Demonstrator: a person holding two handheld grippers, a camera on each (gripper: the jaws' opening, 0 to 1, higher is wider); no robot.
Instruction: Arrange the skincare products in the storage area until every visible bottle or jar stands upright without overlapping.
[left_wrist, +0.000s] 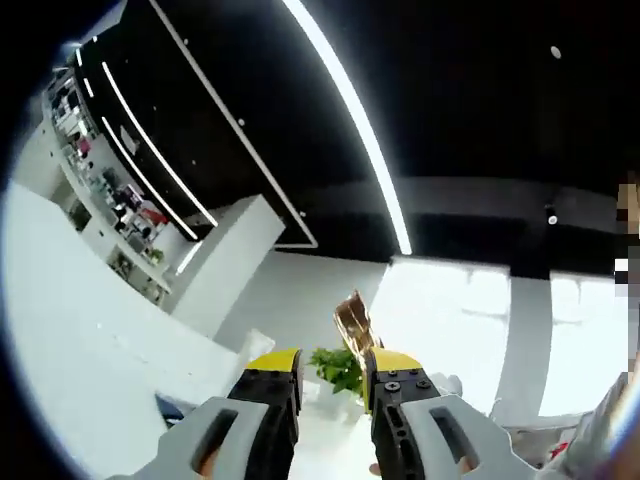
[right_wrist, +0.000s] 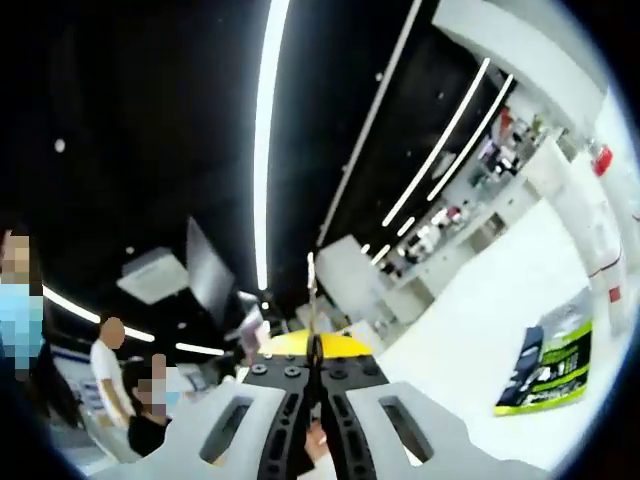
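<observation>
Left gripper (left_wrist: 333, 385) gaping, right gripper (right_wrist: 314, 362) clenched empty, both tilting toward the ceiling lights (left_wrist: 350, 110) (skincare shelves (right_wrist: 470, 200) sitting far off).

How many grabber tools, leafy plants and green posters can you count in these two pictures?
Grippers: 2, the left gripper and the right gripper
Leafy plants: 1, the green plant
Posters: 1, the green poster
Total: 4
</observation>
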